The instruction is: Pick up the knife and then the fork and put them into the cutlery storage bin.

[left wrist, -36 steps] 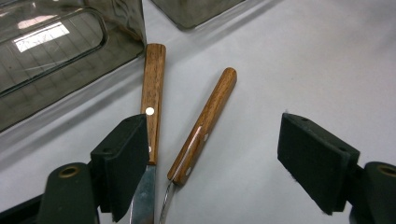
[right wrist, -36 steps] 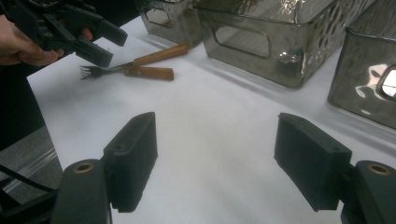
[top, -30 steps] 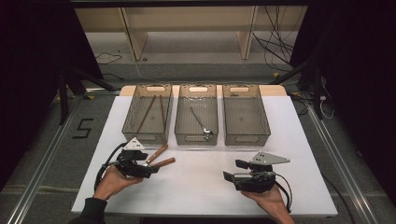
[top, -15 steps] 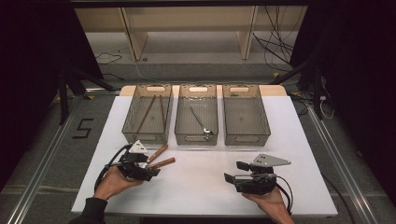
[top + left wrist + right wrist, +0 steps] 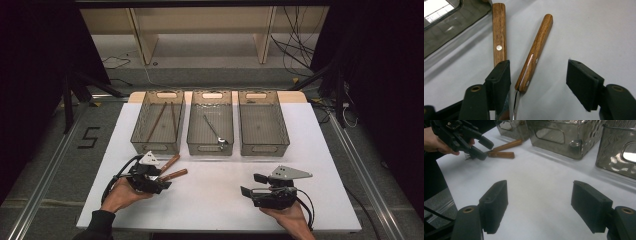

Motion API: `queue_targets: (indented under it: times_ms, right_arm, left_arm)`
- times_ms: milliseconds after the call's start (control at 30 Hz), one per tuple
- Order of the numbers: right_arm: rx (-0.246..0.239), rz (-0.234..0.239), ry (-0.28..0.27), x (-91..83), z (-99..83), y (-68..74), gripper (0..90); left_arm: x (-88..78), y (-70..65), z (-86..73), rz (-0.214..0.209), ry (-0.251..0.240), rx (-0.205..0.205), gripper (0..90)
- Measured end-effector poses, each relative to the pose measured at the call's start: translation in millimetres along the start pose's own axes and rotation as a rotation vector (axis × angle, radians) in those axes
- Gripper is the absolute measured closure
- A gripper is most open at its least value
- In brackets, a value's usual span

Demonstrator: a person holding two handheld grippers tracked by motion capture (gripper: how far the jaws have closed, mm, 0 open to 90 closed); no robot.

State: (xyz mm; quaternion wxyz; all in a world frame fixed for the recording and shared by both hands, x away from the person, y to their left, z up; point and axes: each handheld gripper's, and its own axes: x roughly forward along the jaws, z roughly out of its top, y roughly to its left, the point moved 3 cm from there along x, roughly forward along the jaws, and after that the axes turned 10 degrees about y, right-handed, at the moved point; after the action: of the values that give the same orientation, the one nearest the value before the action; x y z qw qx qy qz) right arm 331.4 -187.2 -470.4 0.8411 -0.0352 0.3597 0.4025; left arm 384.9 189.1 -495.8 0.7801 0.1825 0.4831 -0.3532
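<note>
white table, two wood-handled utensils under the left gripper

white table [image 5: 215,200] spans the high view, its far edge carrying three clear bins in a row. left bin [image 5: 142,127] holds two thin brown sticks [image 5: 156,121]; middle bin [image 5: 194,131] holds a metal spoon [image 5: 216,131]; right bin [image 5: 282,131] follows beside it.

right gripper [image 5: 248,185] rests in a hand at the near right of the table, well apart from everything. in the right gripper view its jaws stand wide apart over bare table, nothing between them.

left gripper [image 5: 162,183] sits in a hand at the near left, just in front of the left bin. jaws have just been closing but are not shut; a wide gap remains.

two wood-handled utensils lie side by side on the table at its tips, handles pointing away toward the bins. the slanted handle [image 5: 535,52] lies between the jaws with its metal neck running back under the gripper, pads not pressing on it. the straight handle [image 5: 499,32], with a round rivet, runs under the left-hand jaw in the left gripper view.
</note>
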Motion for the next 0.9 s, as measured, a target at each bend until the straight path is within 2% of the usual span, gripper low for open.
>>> queue_targets:
  times_ms: [267,367,433,533,633,733,900]
  right_arm:
    - [-0.011,0.007,0.005,1.7,0.2,1.6,30.1]
    - [-0.014,0.007,0.007,2.1,0.3,2.1,30.1]
    - [-0.012,0.01,0.008,2.2,0.3,2.3,30.1]
    - [-0.009,0.012,0.01,2.8,0.2,2.4,30.2]
    - [-0.01,0.013,0.014,3.1,0.2,2.7,30.3]
    - [-0.011,0.012,0.014,3.5,0.2,2.4,30.5]
    - [-0.011,0.009,0.015,4.2,0.6,2.8,30.7]
  left_arm:
    - [2.8,0.3,-1.5,0.001,0.011,0.023,43.9]
    - [5.5,2.4,-2.2,0.022,0.021,0.025,45.1]
    - [6.9,4.4,-2.8,0.02,0.025,0.029,46.6]
    - [9.3,4.5,-4.0,0.015,0.035,0.033,52.0]
    - [9.2,4.3,-4.0,0.035,0.046,0.039,57.9]
    - [8.1,4.6,-4.1,0.037,0.059,0.044,65.0]
    - [7.5,1.2,-4.3,0.035,0.068,0.083,73.7]
